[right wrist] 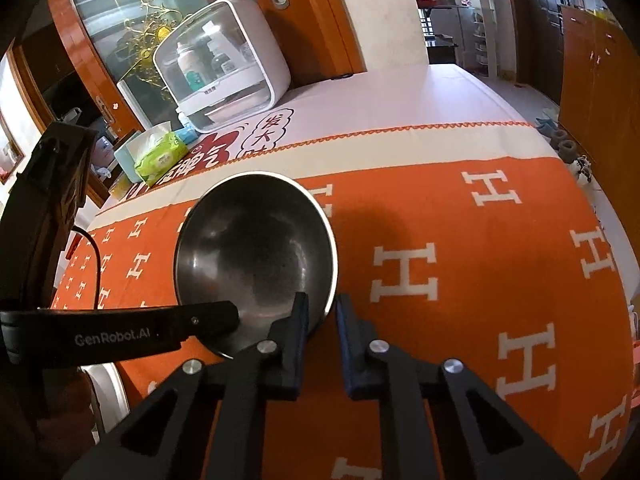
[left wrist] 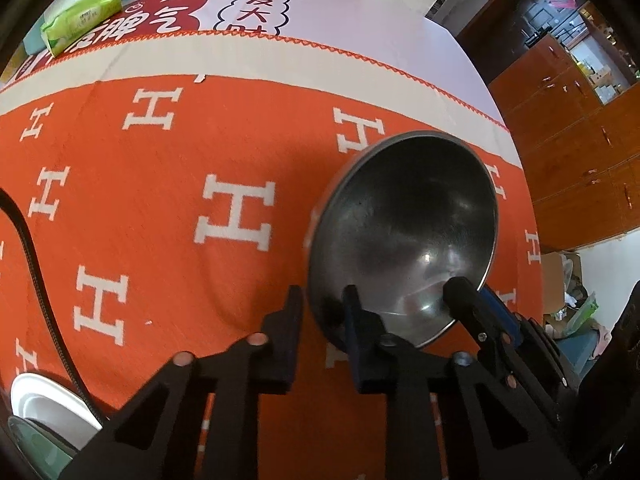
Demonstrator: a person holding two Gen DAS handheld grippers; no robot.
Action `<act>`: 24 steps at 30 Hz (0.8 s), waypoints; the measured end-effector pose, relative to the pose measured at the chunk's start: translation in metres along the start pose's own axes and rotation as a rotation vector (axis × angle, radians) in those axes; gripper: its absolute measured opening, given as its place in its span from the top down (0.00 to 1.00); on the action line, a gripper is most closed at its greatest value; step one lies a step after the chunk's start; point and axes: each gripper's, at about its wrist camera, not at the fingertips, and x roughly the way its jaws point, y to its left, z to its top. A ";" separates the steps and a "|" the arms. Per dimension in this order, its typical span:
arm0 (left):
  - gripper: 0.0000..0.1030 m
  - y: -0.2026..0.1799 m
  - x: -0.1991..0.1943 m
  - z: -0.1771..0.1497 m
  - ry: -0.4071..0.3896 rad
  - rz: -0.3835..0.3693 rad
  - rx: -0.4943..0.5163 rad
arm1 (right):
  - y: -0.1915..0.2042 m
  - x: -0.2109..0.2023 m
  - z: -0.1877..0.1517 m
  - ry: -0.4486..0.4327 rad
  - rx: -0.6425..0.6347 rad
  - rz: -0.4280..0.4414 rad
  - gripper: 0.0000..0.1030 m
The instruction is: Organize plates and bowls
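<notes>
Evidently both claws have hold of the same stainless steel bowl (left wrist: 404,232). The left gripper (left wrist: 322,312) is clamped on the bowl's near rim, one finger outside the wall and the other inside the basin. The right gripper (right wrist: 322,312) pinches the rim on the opposite side, again with one finger inside and one outside. In the left wrist view the right gripper's finger reaches into the bowl just beyond and to the right of the left claw's tips; in the right wrist view the left gripper's body comes in from the left, its tip at the bowl's edge.

The bowl sits straight ahead of each claw, over the orange tablecloth (left wrist: 160,208) with white H marks; whether it rests on the cloth or is slightly tilted up I cannot tell.

As for progress, the job looks early. Behind and to the left of the left claw lies a white dish (left wrist: 48,408) on something pale green, perhaps a stack in the making. The steel bowl is gripped but not yet placed with the other dishes.
</notes>
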 end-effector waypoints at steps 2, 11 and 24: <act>0.88 -0.001 0.000 -0.002 0.004 -0.003 -0.003 | 0.002 0.000 -0.001 0.009 -0.005 -0.006 0.88; 0.88 -0.005 -0.005 -0.012 0.039 -0.011 -0.011 | 0.003 -0.008 -0.003 0.019 0.003 -0.002 0.89; 0.87 -0.002 -0.032 -0.045 0.024 -0.040 -0.041 | 0.020 -0.035 -0.014 0.020 -0.055 0.027 0.90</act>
